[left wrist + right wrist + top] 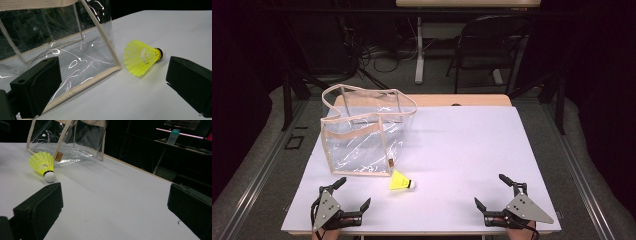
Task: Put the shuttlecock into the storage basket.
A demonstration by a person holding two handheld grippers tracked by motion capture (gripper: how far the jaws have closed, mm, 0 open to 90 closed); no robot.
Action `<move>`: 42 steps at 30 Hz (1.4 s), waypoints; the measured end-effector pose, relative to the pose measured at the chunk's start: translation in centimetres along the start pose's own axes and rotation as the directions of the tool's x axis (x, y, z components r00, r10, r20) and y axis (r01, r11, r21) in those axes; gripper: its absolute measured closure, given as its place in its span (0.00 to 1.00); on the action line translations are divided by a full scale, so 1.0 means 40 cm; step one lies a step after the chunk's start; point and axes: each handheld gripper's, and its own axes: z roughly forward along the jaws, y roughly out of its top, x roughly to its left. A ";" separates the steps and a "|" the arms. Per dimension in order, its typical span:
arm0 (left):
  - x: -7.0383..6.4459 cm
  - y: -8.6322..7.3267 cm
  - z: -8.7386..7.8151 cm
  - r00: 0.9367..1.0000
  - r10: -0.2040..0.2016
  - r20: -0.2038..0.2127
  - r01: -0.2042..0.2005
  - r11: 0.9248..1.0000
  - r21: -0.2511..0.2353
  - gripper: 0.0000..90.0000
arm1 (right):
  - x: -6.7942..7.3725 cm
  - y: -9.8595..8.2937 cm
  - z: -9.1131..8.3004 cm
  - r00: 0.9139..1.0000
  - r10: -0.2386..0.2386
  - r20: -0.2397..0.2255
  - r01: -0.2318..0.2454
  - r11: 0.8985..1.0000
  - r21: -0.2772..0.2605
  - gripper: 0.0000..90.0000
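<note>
A yellow shuttlecock with a white cork tip lies on its side on the white table, just in front of a clear plastic bag with beige trim that stands open at the left. My left gripper rests open near the front left edge, a little left of the shuttlecock, with the bag's corner before it. Open too, my right gripper sits at the front right, well away from the shuttlecock and the bag. Nothing lies between either pair of jaws.
A dark folding chair and a table leg stand beyond the far edge, with cables on the floor. A pale bottle stands on a distant desk. Bare white tabletop stretches across the middle and right.
</note>
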 end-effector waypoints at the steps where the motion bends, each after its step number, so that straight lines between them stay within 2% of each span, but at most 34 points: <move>1: 0.000 0.000 0.000 1.000 0.000 0.000 0.000 1.000 0.000 0.00 | 0.000 0.000 0.000 1.000 0.000 -0.001 0.000 1.000 0.002 0.00; 13: 0.006 0.008 0.004 1.000 -0.018 0.024 0.018 1.000 0.023 0.00 | -0.004 -0.003 0.006 1.000 0.005 -0.012 -0.005 1.000 0.007 0.00; 17: 0.010 0.012 0.007 0.999 -0.028 0.040 0.027 0.999 0.027 0.00 | -0.004 -0.004 0.007 1.000 0.007 -0.015 -0.007 1.000 0.011 0.00; 21: 0.014 0.021 0.018 0.996 -0.057 0.074 0.052 0.997 0.057 0.00 | -0.005 -0.004 0.009 1.000 0.005 -0.018 -0.005 1.000 0.013 0.00; 32: 0.009 0.048 0.032 0.993 -0.043 0.111 0.033 0.996 0.086 0.00 | -0.005 -0.002 0.011 1.000 0.004 -0.021 -0.004 1.000 0.023 0.00; 42: -0.001 0.071 0.060 0.987 -0.028 0.156 0.013 0.995 0.096 0.00 | -0.007 -0.006 0.013 1.000 0.011 -0.021 -0.010 1.000 0.029 0.00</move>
